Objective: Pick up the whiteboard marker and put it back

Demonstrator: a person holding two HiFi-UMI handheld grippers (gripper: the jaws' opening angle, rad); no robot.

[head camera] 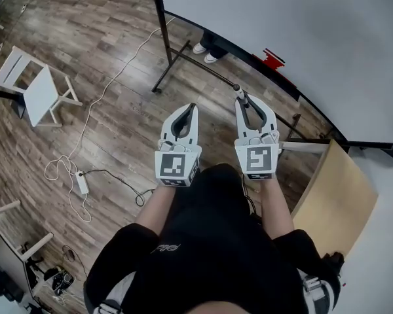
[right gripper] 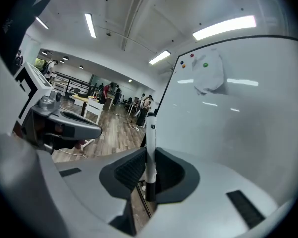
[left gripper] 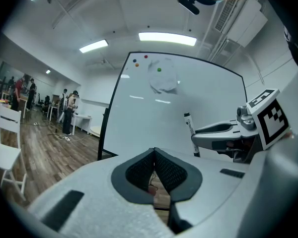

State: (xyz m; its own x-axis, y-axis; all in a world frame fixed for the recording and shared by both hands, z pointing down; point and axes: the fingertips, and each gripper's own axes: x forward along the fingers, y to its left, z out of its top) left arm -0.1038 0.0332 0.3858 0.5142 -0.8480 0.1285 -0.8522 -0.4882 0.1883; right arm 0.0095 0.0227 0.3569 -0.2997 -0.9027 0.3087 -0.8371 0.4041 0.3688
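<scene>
A white whiteboard marker (right gripper: 150,157) with a black cap stands upright between the jaws of my right gripper (right gripper: 150,175), which is shut on it. In the head view the marker (head camera: 239,94) pokes out past the right gripper (head camera: 243,104) toward the whiteboard (head camera: 301,38). The left gripper view shows the same marker (left gripper: 190,132) at the right, in front of the whiteboard (left gripper: 154,113). My left gripper (head camera: 187,113) is held level beside the right one, jaws shut and nothing in them (left gripper: 154,152). A red and black item (head camera: 270,59) lies on the board's tray.
The whiteboard stands on a black metal frame (head camera: 177,54) over a wooden floor. A wooden panel (head camera: 334,188) sits at the right. A white folding chair (head camera: 36,90) and a power strip with cable (head camera: 82,182) are at the left. Someone's shoes (head camera: 205,52) show behind the board.
</scene>
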